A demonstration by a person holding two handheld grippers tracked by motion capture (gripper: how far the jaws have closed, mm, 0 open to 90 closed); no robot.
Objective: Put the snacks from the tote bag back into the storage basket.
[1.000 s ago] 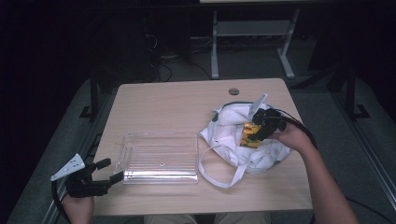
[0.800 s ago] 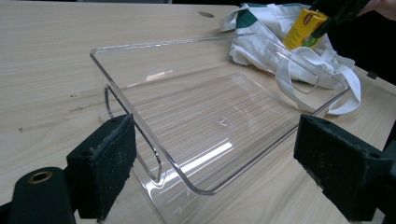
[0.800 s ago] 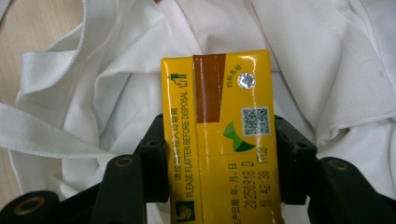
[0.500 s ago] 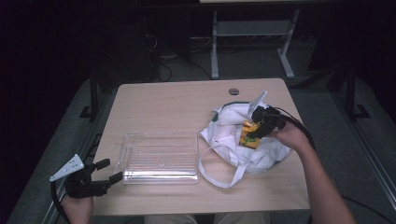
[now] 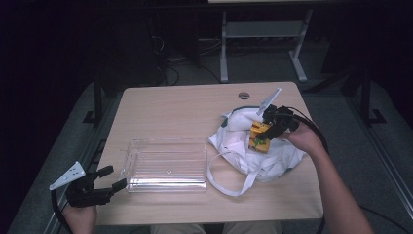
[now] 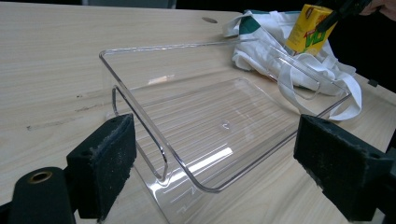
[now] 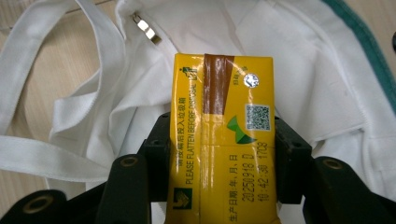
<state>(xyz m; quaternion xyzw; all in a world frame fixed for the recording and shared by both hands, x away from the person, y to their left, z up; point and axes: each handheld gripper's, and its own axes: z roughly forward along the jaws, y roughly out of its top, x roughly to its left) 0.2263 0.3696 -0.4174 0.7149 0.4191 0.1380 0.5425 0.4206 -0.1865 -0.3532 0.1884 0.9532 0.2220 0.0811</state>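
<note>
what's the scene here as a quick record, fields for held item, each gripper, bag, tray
held item: yellow drink carton, clamped by its sides
right gripper: shut on the carton, above the white cloth bag
left gripper: open, at the near left corner of the clear plastic tray, holding nothing
bag: crumpled, right side of the table, strap looped toward the tray
tray: empty

A fixed camera looks down and forward from above the person's side of the table (image 5: 195,105). The left gripper view sits low and close at the clear tray (image 6: 224,126), facing across to the white bag (image 6: 299,70). The right gripper view looks closely down on the yellow carton (image 7: 222,135) above that same bag.
</note>
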